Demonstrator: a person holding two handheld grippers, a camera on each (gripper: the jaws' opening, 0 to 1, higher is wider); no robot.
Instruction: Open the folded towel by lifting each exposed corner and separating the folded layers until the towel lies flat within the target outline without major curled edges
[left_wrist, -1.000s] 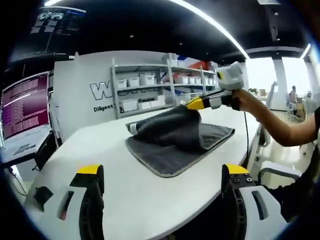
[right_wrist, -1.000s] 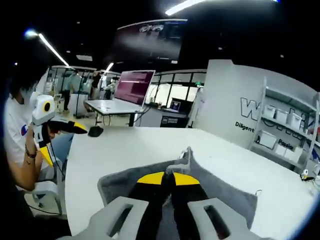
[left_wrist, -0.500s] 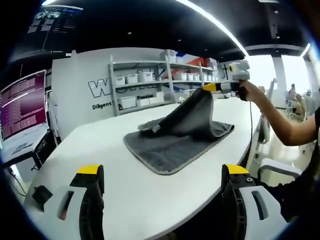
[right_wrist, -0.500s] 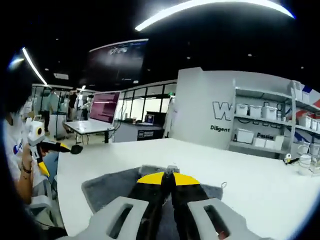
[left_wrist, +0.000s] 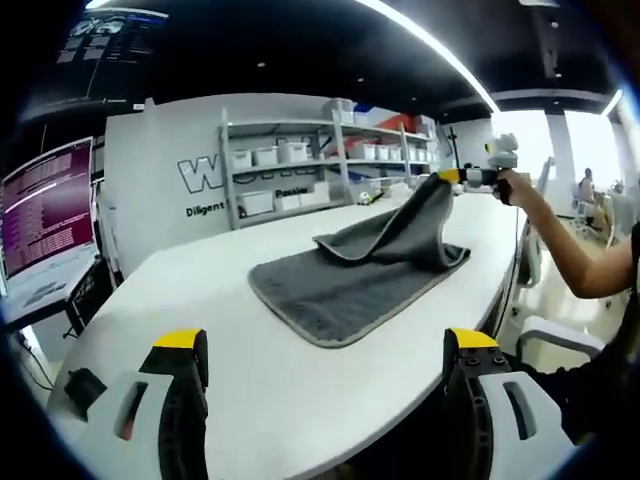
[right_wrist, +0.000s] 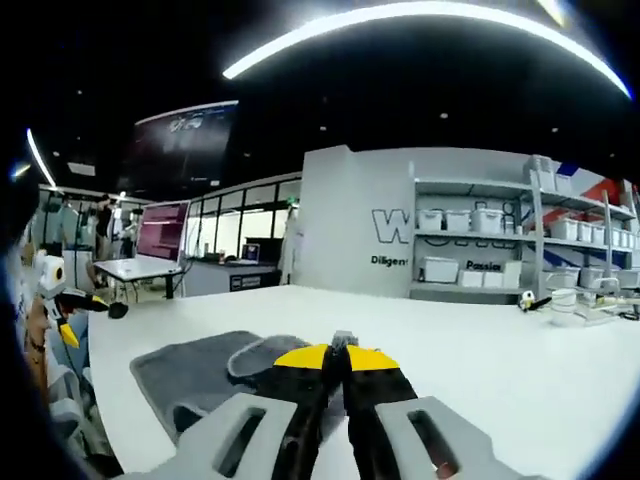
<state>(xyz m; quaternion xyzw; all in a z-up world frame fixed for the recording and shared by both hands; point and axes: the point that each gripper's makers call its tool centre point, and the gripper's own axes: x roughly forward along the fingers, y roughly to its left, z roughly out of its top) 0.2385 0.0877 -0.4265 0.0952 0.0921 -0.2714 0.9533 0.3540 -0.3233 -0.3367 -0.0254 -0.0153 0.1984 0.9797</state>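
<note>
A dark grey towel (left_wrist: 340, 290) lies on the white table (left_wrist: 230, 390), its lower layer spread flat. Its upper layer (left_wrist: 405, 228) is peeled up and back toward the right. My right gripper (left_wrist: 452, 177) holds that raised edge, seen from the left gripper view at the far right with a hand behind it. In the right gripper view the right gripper (right_wrist: 338, 352) is shut on the towel's corner, the grey cloth (right_wrist: 190, 370) trailing off to the left below it. My left gripper (left_wrist: 325, 345) stands open above the table's near edge, well short of the towel, with nothing between its fingers.
Metal shelves (left_wrist: 300, 170) with white bins line the wall behind the table. A monitor (left_wrist: 50, 215) glows at the left. A small dark object (left_wrist: 85, 385) lies on the table near the left jaw. A person's arm (left_wrist: 570, 260) reaches in from the right.
The right gripper has carried the towel's upper layer up and farther to the right, uncovering more of the flat lower layer. The left gripper has stayed put.
</note>
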